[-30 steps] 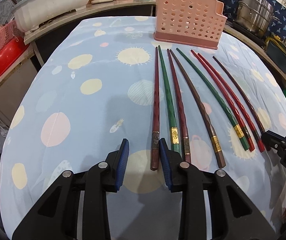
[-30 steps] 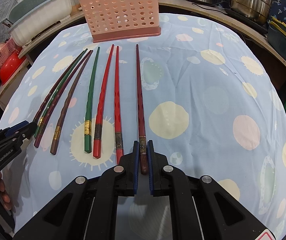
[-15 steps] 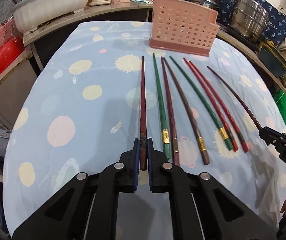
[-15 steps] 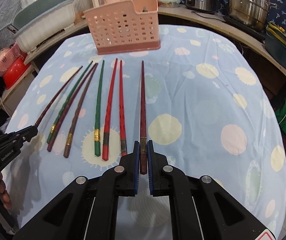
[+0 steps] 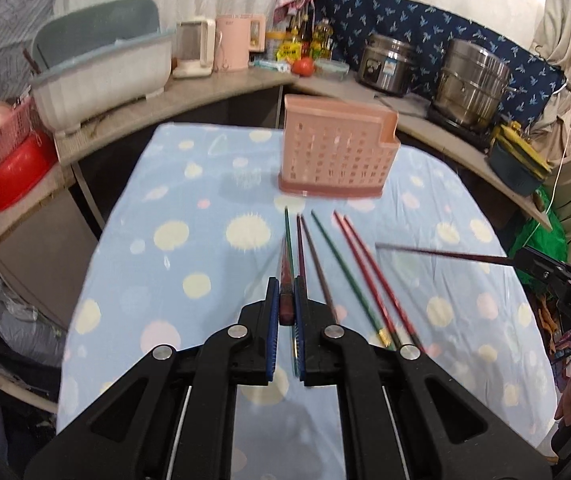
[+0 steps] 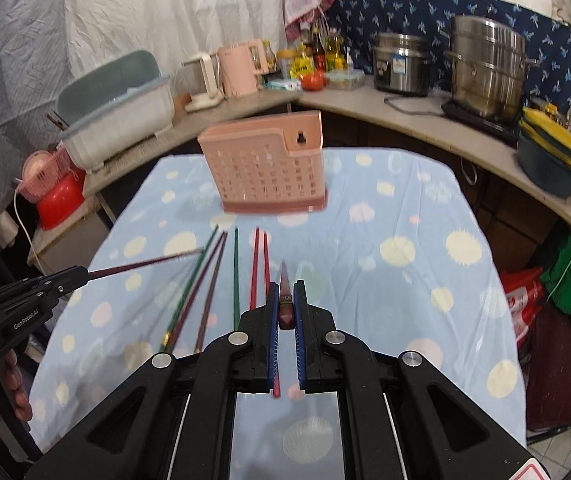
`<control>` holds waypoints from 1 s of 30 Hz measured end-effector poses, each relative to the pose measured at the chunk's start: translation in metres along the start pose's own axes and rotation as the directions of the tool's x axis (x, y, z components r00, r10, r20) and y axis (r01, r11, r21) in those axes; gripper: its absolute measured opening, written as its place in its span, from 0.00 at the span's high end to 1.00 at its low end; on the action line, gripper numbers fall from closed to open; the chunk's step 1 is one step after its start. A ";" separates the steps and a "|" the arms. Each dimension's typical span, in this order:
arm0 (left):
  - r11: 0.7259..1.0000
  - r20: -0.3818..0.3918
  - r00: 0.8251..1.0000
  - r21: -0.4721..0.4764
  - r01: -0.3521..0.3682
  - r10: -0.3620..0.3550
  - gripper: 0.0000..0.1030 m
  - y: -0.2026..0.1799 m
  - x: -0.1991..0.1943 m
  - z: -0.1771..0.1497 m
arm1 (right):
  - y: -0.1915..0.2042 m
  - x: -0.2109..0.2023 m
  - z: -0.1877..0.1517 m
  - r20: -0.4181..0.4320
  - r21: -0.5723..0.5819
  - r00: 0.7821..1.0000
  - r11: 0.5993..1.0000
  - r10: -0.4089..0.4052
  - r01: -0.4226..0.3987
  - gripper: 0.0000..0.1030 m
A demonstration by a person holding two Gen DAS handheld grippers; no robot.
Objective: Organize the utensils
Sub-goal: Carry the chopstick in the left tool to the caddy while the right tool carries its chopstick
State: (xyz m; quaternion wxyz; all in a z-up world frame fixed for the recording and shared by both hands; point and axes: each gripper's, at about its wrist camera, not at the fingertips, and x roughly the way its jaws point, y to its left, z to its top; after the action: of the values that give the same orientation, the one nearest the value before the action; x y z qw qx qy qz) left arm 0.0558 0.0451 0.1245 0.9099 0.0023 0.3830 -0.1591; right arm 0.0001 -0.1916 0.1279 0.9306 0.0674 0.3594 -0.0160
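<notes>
Left gripper (image 5: 285,304) now clamped on a dark red chopstick (image 5: 284,276), right gripper (image 6: 284,304) still clamping another chopstick (image 6: 284,280), both lifted off the tablecloth (image 5: 205,240), holder (image 5: 337,152) farther away

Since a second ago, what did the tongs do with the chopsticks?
The left tongs closed on the leftmost dark red chopstick. Both tongs lifted their sticks off the cloth; the right tongs already gripped theirs. Six chopsticks and the pink holder stayed put.

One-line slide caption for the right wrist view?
Right gripper lifts a dark red chopstick toward the pink holder; six chopsticks remain on the tablecloth.
</notes>
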 end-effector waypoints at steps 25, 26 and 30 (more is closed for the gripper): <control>0.998 0.273 0.962 0.068 -0.004 -0.015 0.93 -0.025 -0.020 0.203 | -0.010 -0.009 0.185 0.258 -0.027 0.966 1.000 0.017 -0.011 0.93; 0.997 0.290 0.957 0.071 -0.008 -0.013 0.93 -0.027 -0.021 0.214 | -0.009 -0.006 0.198 0.272 -0.027 0.962 1.000 0.016 -0.009 0.93; 0.997 0.340 0.940 0.078 -0.008 -0.019 0.93 -0.033 -0.017 0.253 | -0.005 0.005 0.235 0.309 -0.029 0.951 1.000 0.009 0.001 0.93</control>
State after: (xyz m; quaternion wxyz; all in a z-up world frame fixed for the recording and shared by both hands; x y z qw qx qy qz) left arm 0.2113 -0.0137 0.3187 0.9612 0.0093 0.2135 -0.1743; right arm 0.1602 -0.2290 0.2964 0.9763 0.0513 0.2093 -0.0193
